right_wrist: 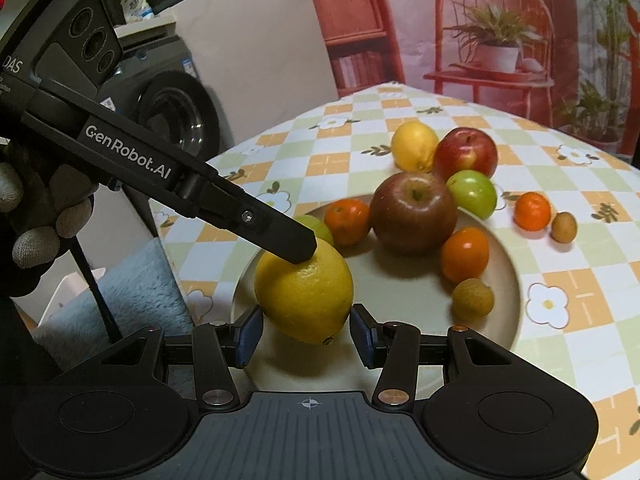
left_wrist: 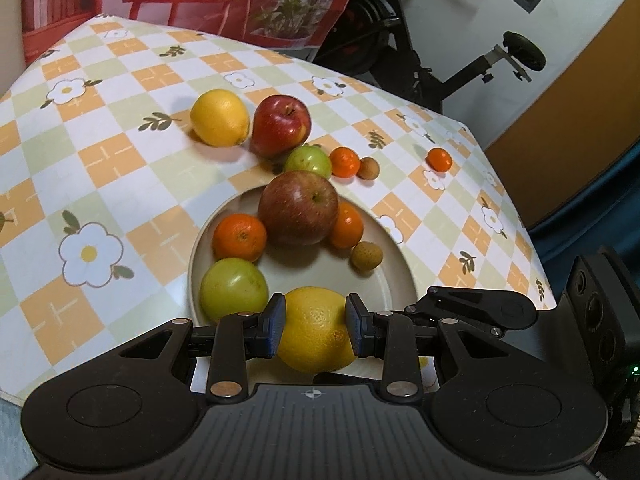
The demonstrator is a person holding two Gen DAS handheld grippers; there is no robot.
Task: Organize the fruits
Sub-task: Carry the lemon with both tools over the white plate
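The left gripper [left_wrist: 315, 330] fingers clasp a lemon [left_wrist: 316, 330] over the plate [left_wrist: 404, 276]'s near rim; the right gripper [right_wrist: 307, 334] fingers are spread beside it. 5 fruits are plated; 6 remain on the tabletop [left_wrist: 120, 184].

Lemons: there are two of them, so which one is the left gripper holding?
The lemon at the near edge of the plate, between the left gripper pads. The other lemon lies on the tablecloth beside the red apple, untouched.

Left gripper [left_wrist: 315, 330] clamped, pads touching both sides; right gripper [right_wrist: 307, 334] apparently open, fingers slightly apart
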